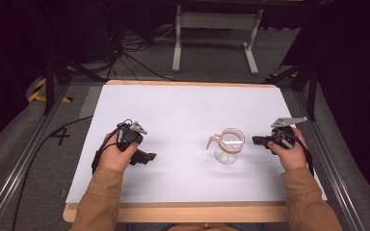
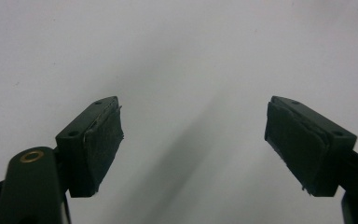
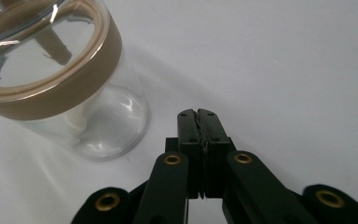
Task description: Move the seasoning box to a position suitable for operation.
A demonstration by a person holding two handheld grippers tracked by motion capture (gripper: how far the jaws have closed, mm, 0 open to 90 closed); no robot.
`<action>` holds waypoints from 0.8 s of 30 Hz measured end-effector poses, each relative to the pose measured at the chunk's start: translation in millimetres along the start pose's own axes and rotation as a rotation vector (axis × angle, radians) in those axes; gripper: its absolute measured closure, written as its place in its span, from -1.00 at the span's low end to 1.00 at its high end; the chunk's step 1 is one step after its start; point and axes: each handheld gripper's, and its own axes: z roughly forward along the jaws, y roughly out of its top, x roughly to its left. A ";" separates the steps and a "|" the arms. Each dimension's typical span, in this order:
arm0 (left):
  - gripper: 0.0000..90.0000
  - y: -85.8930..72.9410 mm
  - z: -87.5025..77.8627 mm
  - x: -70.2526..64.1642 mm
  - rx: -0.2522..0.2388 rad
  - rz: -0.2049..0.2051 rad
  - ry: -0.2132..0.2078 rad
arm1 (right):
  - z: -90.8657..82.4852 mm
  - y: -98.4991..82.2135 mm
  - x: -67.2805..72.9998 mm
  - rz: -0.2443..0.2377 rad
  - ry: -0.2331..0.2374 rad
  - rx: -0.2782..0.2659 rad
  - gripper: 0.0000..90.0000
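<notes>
Beside the glass jar [image 3: 70, 84], right gripper [image 3: 198, 113] sits closed, empty.

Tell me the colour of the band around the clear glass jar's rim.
Tan-brown band; clearest in the right gripper view.

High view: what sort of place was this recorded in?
Probably a lab or data-collection rig, not a home: a white-topped table set between metal frame rails, loose cables across grey carpet, dark surroundings, and a single glass jar as the prop.
</notes>
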 end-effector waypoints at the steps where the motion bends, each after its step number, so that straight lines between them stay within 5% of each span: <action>1: -0.57 -0.2 -0.4 -0.7 -0.010 -0.001 0.006 | 0.0 0.0 0.0 0.000 0.000 0.000 1.00; 7: -0.56 -1.8 -4.5 -6.5 -0.017 0.016 -0.004 | 8.2 2.0 -0.9 -0.012 0.005 -0.015 0.93; 24: -0.57 -12.9 -11.5 -11.6 0.009 0.039 -0.015 | 44.8 10.4 7.6 -0.057 0.140 0.000 1.00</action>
